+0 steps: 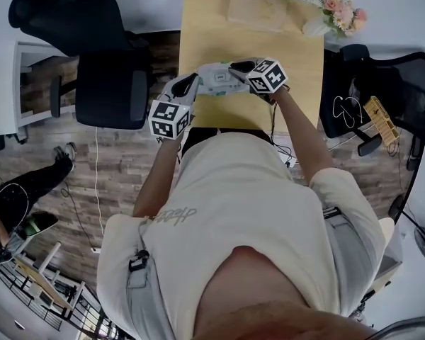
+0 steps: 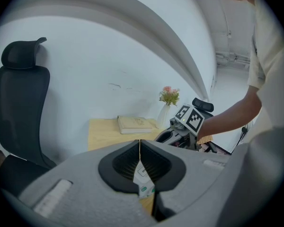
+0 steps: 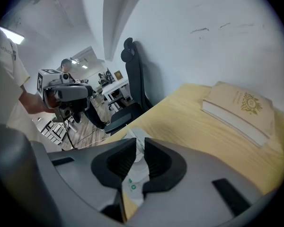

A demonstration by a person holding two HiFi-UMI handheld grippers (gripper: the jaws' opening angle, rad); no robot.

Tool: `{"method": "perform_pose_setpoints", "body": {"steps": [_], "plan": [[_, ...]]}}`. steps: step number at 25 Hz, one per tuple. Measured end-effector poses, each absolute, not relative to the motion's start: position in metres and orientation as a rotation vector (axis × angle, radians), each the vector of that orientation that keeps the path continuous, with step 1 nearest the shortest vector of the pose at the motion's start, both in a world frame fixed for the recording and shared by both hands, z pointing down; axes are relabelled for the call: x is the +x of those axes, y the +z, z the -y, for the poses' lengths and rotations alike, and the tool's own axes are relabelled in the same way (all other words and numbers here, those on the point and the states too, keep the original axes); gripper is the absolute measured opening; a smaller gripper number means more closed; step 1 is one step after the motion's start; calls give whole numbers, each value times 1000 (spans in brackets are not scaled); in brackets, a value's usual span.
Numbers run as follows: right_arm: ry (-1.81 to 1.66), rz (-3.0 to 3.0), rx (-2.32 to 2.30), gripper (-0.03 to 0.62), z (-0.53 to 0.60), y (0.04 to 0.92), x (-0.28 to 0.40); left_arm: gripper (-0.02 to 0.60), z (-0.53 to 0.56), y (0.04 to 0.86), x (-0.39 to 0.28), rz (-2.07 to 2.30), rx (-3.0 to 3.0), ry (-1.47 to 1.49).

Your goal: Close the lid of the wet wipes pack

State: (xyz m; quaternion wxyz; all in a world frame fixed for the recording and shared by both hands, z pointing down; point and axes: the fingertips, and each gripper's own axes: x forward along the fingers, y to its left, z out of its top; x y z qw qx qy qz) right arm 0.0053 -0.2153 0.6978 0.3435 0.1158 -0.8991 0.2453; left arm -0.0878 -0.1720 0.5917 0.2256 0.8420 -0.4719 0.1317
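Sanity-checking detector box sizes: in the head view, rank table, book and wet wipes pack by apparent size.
1. Table, clearly largest.
2. Book.
3. Wet wipes pack. It looks close to the book and is partly hidden, so the order of these two is unsure.

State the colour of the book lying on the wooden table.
Cream book, with a gold emblem on its cover; clearest in the right gripper view.

Nothing legible: shirt lettering and the label on the wet wipes pack blur.
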Motion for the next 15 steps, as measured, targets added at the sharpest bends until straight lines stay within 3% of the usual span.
{"method": "perform_pose_setpoints", "body": {"steps": [15], "plan": [[491,2232,226,49,178,725,15,17,162,596,-95,1295,2314,359]]}}
